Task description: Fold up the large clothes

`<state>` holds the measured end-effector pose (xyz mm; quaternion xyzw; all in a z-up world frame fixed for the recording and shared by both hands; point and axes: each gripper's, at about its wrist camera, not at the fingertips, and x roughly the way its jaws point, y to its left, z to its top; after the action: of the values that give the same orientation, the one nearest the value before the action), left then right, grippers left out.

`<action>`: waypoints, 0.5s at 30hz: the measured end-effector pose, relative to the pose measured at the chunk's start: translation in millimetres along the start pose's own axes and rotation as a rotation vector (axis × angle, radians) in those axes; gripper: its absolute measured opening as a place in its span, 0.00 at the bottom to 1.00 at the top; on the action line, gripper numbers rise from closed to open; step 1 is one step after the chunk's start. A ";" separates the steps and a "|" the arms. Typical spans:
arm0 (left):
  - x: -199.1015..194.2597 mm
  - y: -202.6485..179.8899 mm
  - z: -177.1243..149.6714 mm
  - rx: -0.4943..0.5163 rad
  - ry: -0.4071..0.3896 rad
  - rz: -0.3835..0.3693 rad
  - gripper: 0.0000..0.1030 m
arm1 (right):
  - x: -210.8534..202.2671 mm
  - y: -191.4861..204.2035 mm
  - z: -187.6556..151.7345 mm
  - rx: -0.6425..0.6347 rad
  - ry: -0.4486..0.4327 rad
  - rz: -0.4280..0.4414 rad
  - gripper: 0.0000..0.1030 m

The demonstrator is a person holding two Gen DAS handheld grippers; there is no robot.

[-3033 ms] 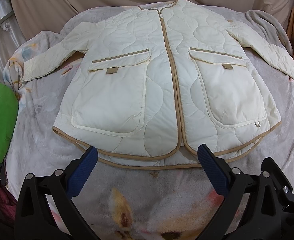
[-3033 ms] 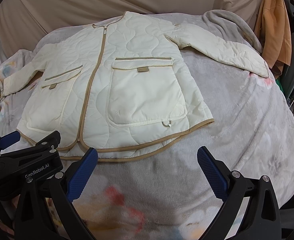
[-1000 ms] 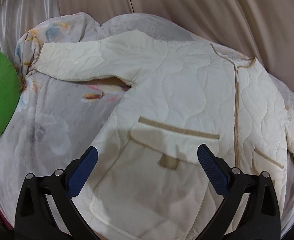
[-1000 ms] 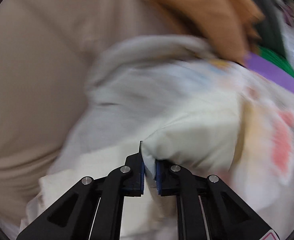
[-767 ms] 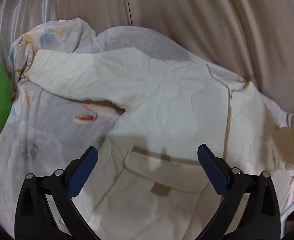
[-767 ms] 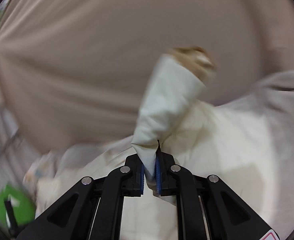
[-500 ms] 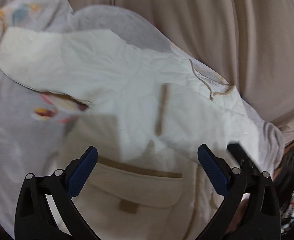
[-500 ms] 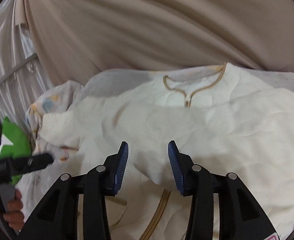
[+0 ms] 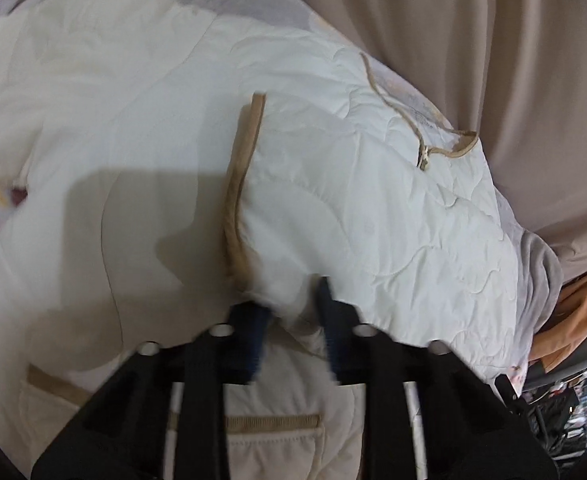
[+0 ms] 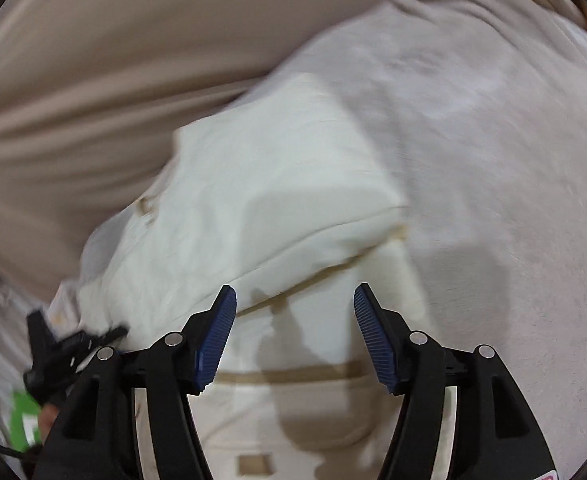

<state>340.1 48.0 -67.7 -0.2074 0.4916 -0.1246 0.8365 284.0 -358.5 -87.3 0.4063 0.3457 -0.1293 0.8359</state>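
Note:
A cream quilted jacket (image 9: 373, 200) with tan trim lies on a grey blanket on the bed. One sleeve is folded across its chest, and its tan cuff edge (image 9: 239, 184) runs down the middle of the left wrist view. My left gripper (image 9: 291, 308) has its blue pads closing around the near end of that folded sleeve; the view is blurred. My right gripper (image 10: 295, 320) is open and empty above the jacket (image 10: 261, 216), over its right side near a pocket flap. The left gripper also shows at the lower left of the right wrist view (image 10: 69, 344).
A beige curtain (image 9: 493, 40) hangs behind the bed. The grey blanket (image 10: 493, 160) spreads to the right of the jacket. An orange garment (image 9: 581, 304) hangs at the far right. A green object (image 10: 23, 424) sits at the left bed edge.
My right gripper carried the sleeve across the jacket, let it go and opened wide. My left gripper moved in over the jacket and narrowed from wide open onto the folded sleeve's end.

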 end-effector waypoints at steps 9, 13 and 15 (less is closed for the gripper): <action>18.0 -0.8 15.3 0.138 -0.024 0.142 0.10 | 18.4 19.6 16.6 -0.133 -0.036 -0.041 0.11; 14.7 3.8 13.9 0.133 -0.037 0.133 0.15 | 13.0 5.9 8.2 -0.108 -0.018 -0.080 0.08; -5.6 9.4 15.6 0.091 -0.050 0.114 0.40 | -17.4 6.5 5.1 -0.113 -0.053 -0.078 0.17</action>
<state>351.1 62.1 -61.1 -0.1441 0.4752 -0.0937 0.8629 277.0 -359.5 -69.3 0.3408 0.3458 -0.1529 0.8607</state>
